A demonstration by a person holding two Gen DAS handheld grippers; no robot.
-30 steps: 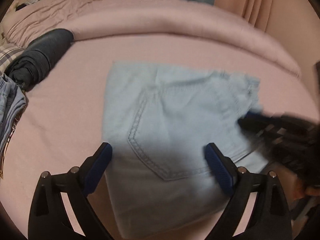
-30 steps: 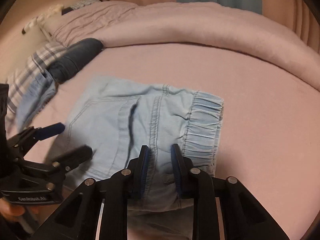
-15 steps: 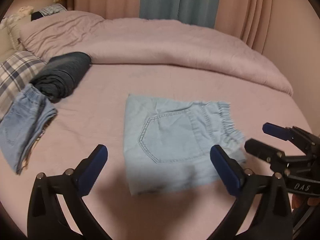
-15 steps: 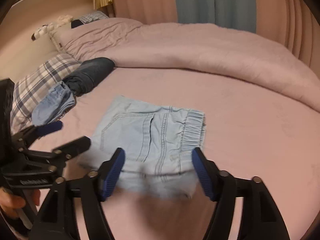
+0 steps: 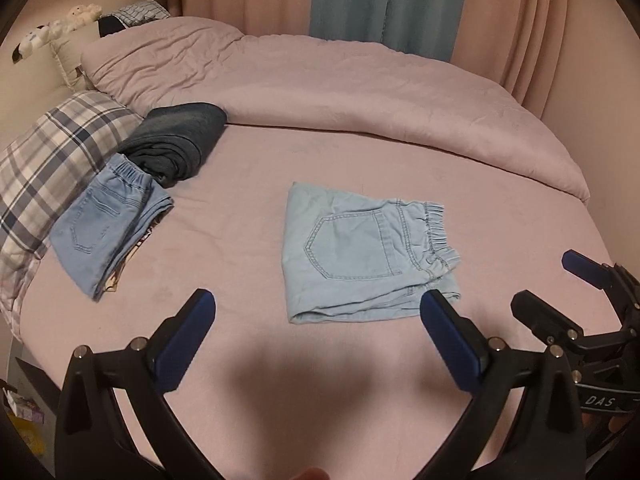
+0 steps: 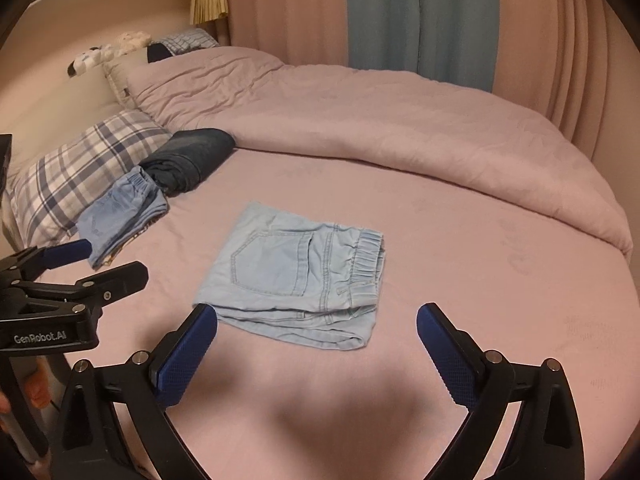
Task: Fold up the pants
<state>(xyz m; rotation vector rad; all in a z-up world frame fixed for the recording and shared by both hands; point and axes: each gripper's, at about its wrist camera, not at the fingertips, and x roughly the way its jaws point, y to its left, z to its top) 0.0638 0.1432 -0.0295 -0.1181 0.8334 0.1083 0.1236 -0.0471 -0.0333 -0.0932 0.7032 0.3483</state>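
Note:
Light blue denim pants (image 5: 360,256) lie folded into a flat rectangle in the middle of the pink bed, back pocket up, elastic waistband to the right; they also show in the right wrist view (image 6: 296,272). My left gripper (image 5: 318,328) is open and empty, held above the bed in front of the pants. My right gripper (image 6: 318,340) is open and empty too, also short of the pants' near edge. Each gripper shows in the other's view, the right one (image 5: 560,292) and the left one (image 6: 96,260), both apart from the pants.
Folded light blue jeans (image 5: 108,220) and a rolled dark denim garment (image 5: 176,140) lie at the left next to a plaid pillow (image 5: 52,160). A pink duvet (image 5: 360,88) is bunched across the far side of the bed. Curtains (image 5: 388,0) hang behind.
My right gripper let go of the pants' waistband and opened. Both grippers drew back and up from the folded pants, which now lie flat alone on the bed.

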